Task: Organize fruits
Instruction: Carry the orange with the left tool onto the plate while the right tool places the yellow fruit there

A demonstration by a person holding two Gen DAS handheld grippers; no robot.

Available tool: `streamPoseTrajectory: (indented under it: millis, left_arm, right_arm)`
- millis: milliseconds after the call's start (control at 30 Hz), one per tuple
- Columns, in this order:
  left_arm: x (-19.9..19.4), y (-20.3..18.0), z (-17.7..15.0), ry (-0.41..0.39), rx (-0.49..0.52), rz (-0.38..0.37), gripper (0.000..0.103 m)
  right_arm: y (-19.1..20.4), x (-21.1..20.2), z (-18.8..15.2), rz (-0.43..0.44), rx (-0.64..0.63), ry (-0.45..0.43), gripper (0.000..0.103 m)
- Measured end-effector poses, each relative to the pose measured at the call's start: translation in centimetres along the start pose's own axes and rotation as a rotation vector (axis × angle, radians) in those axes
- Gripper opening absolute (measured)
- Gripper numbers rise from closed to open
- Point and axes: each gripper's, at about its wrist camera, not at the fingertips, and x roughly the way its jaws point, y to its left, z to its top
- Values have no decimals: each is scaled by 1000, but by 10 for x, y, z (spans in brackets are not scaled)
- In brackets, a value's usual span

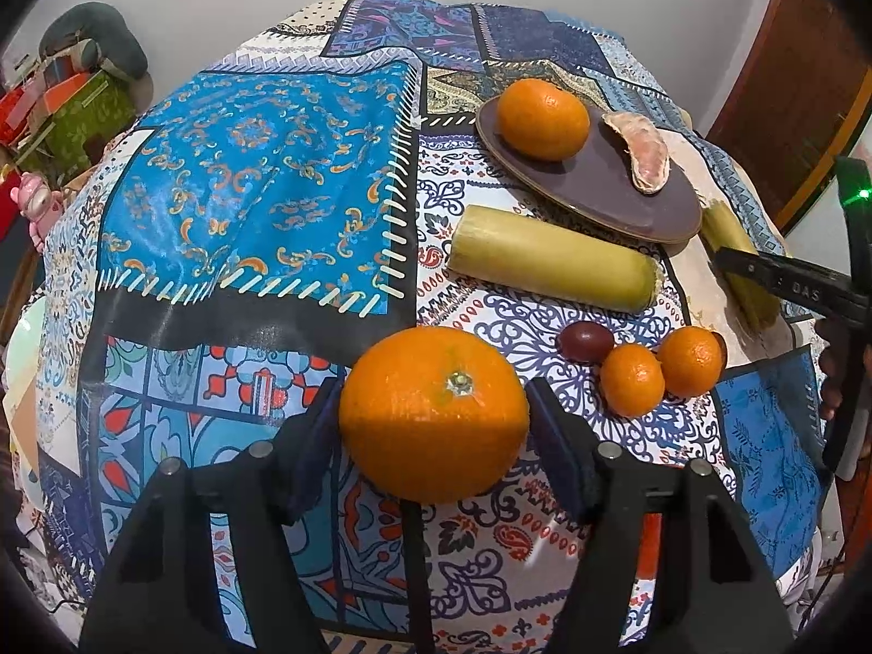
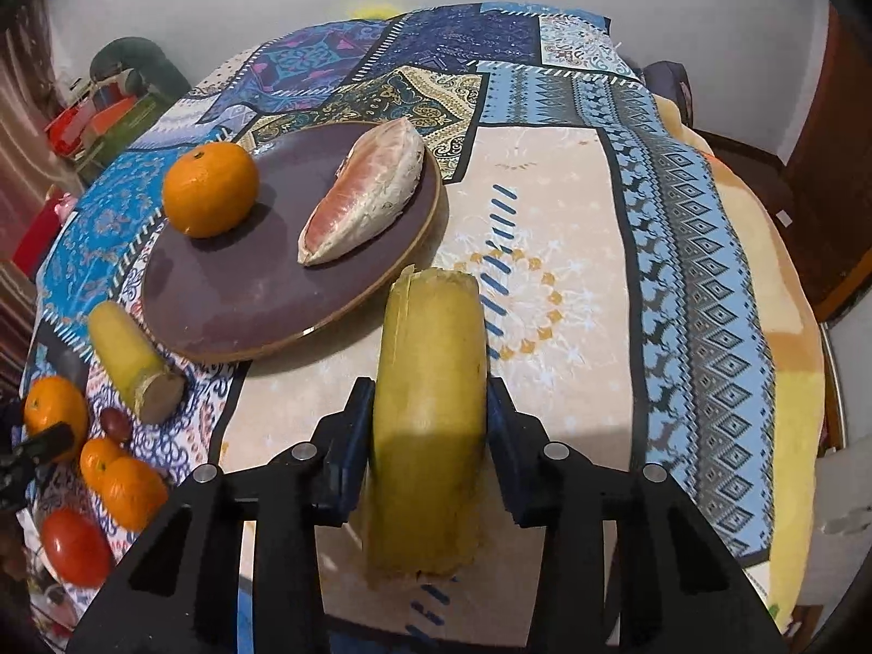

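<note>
My left gripper (image 1: 433, 419) is shut on a large orange (image 1: 433, 414), its pads against both sides. My right gripper (image 2: 430, 419) is shut on a yellow-green sugarcane piece (image 2: 430, 425), also seen in the left wrist view (image 1: 730, 250). A brown plate (image 2: 240, 294) holds another orange (image 2: 210, 196) and a pomelo segment (image 2: 362, 199); the plate also shows in the left wrist view (image 1: 599, 185). A second sugarcane piece (image 1: 550, 259) lies on the cloth in front of the plate.
Two small tangerines (image 1: 659, 373) and a dark grape-like fruit (image 1: 586, 340) lie beside the second cane. A red tomato (image 2: 73, 545) sits near the table's left edge. A patterned cloth (image 1: 256, 191) covers the table. Clutter stands at the far left.
</note>
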Motion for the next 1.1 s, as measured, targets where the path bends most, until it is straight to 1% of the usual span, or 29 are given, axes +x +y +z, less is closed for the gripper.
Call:
streamPoseTrajectory:
  millis: [133,267,433,567,800,1100]
  left_arm:
    - [-5,-3,6,-14,-4,-10,66]
    - [-15,-9,18,-49,5,-16,66]
    - [-27,-20,40,-103,18,-33,66]
    - [-28,-29,54,-124,31,-44,66]
    - [-20,-49,78,-141,72,-64,66]
    - [10,-65,100,-117,94,-90,66]
  right_arm:
    - [-2,-13,-4,11,5,-29,36]
    - [-2,-30,-1,20,1,-69,36]
    - [6,-48,10,18,-36,-123,36]
    - [12,-56,19,31,-56,-155,36]
    - [22,-56,31,59,-72,-183,36]
    - [35,-44,48,101,-87,-191,36]
